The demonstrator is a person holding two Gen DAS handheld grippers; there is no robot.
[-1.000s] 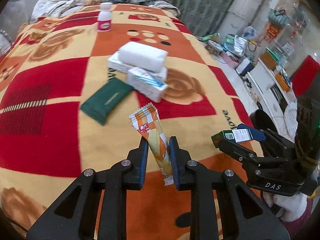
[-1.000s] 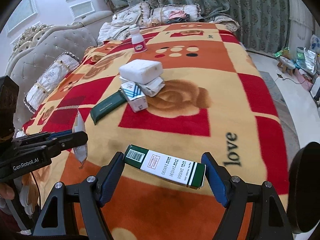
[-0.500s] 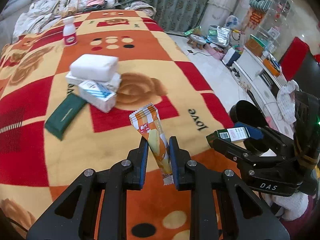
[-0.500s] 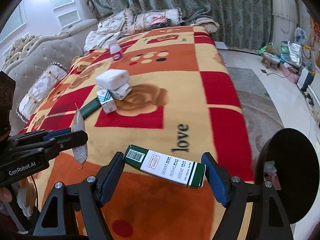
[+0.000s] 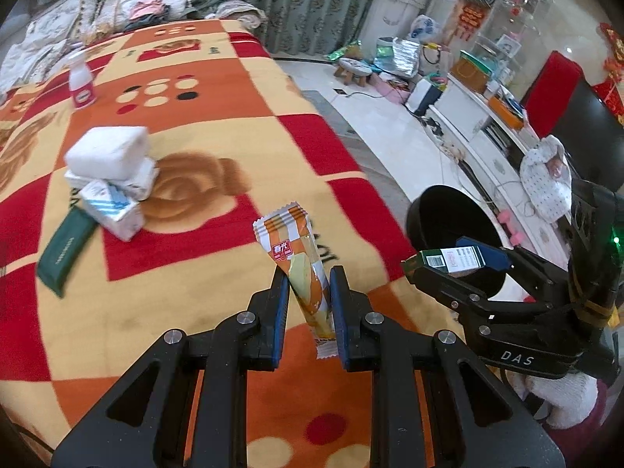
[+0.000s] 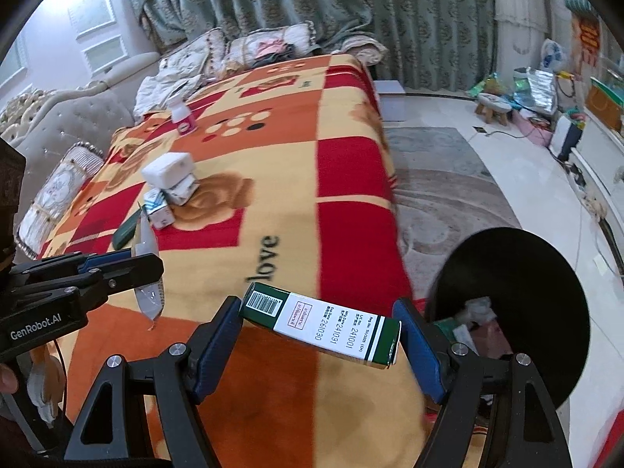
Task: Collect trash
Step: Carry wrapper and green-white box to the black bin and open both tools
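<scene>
Left gripper (image 5: 308, 304) fingers pinch a snack wrapper (image 5: 298, 261) low on its length, held above the bed's (image 5: 218, 124) near edge: light, crinkly, floppy above the pinch, likely slippery film. Right gripper (image 6: 319, 335) fingers clamp a green-and-white carton (image 6: 323, 321) end to end, just beside the black bin (image 6: 518, 312): light, stiff, crushable if squeezed. Bin contents mostly hidden by its rim. Boxes (image 5: 109, 179) mid-bed are blurred; labels unreadable.

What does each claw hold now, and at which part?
Left claw: orange snack wrapper, pinched across its lower half. Right claw: green-and-white box, clamped by its two short ends.
</scene>
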